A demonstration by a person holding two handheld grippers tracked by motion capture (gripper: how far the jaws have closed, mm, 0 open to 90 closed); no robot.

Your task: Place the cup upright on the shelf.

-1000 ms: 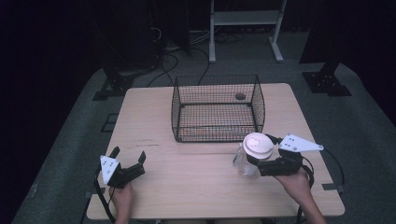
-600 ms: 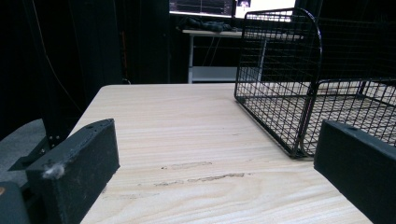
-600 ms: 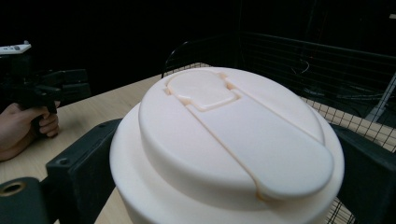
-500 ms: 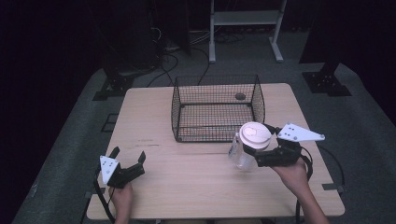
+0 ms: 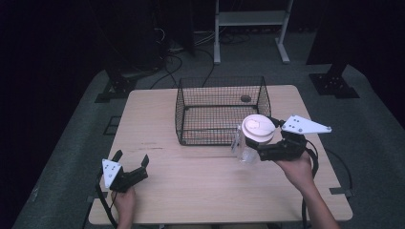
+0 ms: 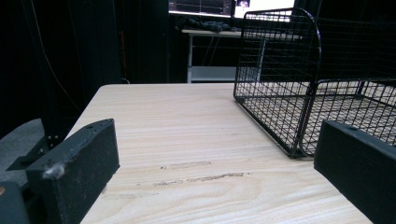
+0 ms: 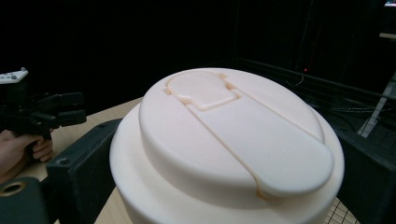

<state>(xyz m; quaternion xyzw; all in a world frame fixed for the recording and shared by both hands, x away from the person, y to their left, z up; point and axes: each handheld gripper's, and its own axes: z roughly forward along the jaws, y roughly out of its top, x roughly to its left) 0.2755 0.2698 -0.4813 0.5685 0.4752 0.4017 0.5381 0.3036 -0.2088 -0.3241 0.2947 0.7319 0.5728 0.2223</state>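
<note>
High view: a pale wooden table (image 5: 200, 176) stands on grey floor in a dark room, bearing a wire basket (image 5: 222, 110). The right gripper (image 5: 260, 149) clamps an upright, white-lidded clear jar (image 5: 252, 138) just before the basket, its long axis vertical. The left gripper (image 5: 131, 169) rests spread wide, holding nothing, at the near left edge.

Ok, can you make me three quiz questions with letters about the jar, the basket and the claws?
1. Where is the jar?
A) in the right claw
B) inside the basket
C) on the floor

2. What colour is the jar's lid?
A) green
B) cream
C) red

3. How is the left claw?
A) shut on a cup
B) open, holding nothing
C) inside the basket

Answers: 1 A, its jaws sit either side of the jar beside the wire basket. 2 B, the right gripper view shows it pale cream. 3 B, bare table shows between its jaws.
</note>
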